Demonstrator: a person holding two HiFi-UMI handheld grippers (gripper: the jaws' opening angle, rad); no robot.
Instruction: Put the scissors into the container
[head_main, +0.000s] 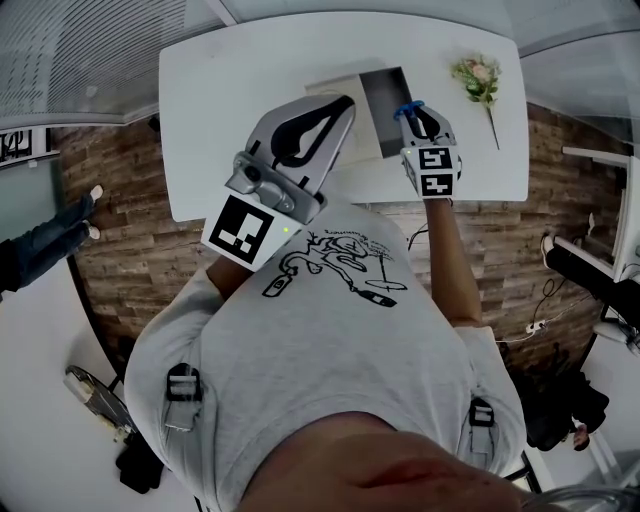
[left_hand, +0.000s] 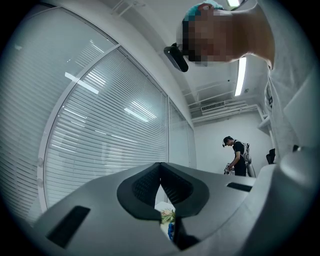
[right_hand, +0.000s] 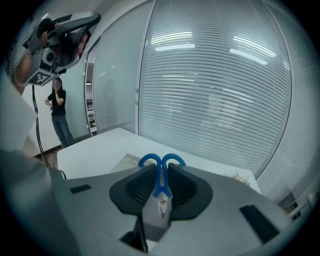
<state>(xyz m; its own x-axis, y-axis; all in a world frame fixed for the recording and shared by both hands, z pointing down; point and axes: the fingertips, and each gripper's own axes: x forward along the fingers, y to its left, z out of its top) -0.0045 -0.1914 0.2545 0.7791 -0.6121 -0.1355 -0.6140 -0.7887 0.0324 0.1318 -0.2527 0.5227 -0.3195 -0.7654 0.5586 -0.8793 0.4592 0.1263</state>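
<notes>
1. Grey jaws of my left gripper (head_main: 343, 102) meet at the tips with nothing between them. It is raised at the table's (head_main: 220, 130) near edge and has no part in the carry.
2. The container (head_main: 385, 100) sits on the table between the two grippers. I see nothing inside it.
3. My right gripper (head_main: 420, 118) is clamped on the scissors (right_hand: 160, 181). The blue handles project past the jaw tips and the blades point back toward me.
4. Status: grasp done, and the scissors are held just beside the container's right edge. Remaining, as I judge it: move over the opening, lower, release.
</notes>
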